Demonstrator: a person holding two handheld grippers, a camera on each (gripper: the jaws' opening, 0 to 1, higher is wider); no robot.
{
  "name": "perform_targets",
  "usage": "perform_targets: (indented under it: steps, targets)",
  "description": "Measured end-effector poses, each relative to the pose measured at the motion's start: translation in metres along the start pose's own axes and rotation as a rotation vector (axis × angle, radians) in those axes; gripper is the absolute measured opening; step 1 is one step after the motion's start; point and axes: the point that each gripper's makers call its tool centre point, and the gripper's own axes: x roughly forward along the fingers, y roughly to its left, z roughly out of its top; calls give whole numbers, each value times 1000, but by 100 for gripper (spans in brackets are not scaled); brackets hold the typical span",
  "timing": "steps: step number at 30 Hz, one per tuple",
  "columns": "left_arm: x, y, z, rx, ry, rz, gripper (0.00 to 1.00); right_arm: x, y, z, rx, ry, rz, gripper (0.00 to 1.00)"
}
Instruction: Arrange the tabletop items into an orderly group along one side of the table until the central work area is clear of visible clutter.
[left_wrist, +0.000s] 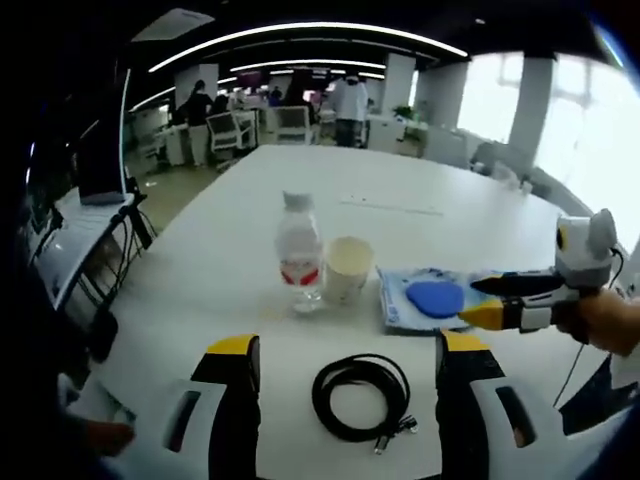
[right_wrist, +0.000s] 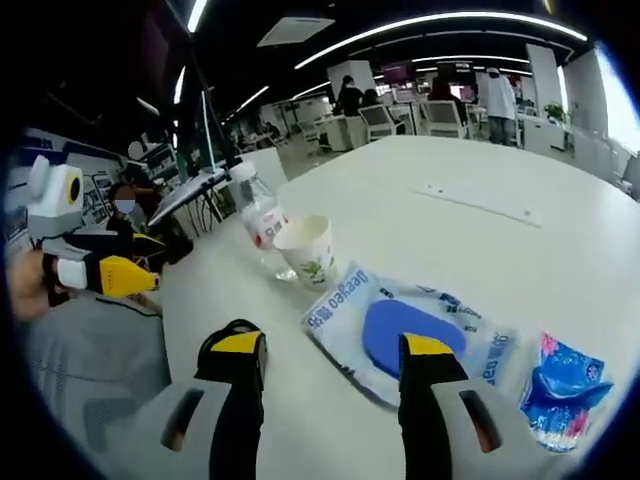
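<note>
Left gripper view: left gripper (left_wrist: 345, 365) jaws apart, holding nothing, coiled black cable (left_wrist: 361, 397) on desk (left_wrist: 400, 190) between them, low centre of frame. Beyond, mid-frame: water bottle (left_wrist: 299, 252), capped, contents unclear; paper cup (left_wrist: 349, 269) touching it, inside hidden. Right of cup, clear packet (left_wrist: 425, 298) with blue pad inside.

Right gripper view: right gripper (right_wrist: 330, 365) jaws apart, empty, straddling packet's near edge. Small blue wrapper (right_wrist: 565, 388) lower right.

Judged: grouping barely begun; next move calls for closing on cable or packet and shifting it beside bottle.

open-plan office: desks (left_wrist: 175, 140), office chairs (left_wrist: 230, 128), ceiling strip lights (left_wrist: 300, 30).
</note>
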Motion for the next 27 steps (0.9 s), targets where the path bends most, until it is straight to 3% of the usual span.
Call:
perform_targets:
  steps: [5, 8, 14, 17, 27]
  targets:
    - [-1, 0, -1, 4, -4, -27, 69, 11, 7, 3, -27, 6, 26, 52]
    - [-3, -4, 0, 52, -11, -48, 69, 17, 10, 3, -74, 28, 44, 52]
    - [0, -3, 1, 21, -21, -58, 69, 24, 13, 13, -109, 20, 62, 52]
    - [0, -6, 2, -44, -37, -85, 69, 28, 14, 15, -130, 20, 73, 53]
    - [-5, -10, -4, -23, -47, -117, 69, 52, 17, 18, -195, 20, 110, 53]
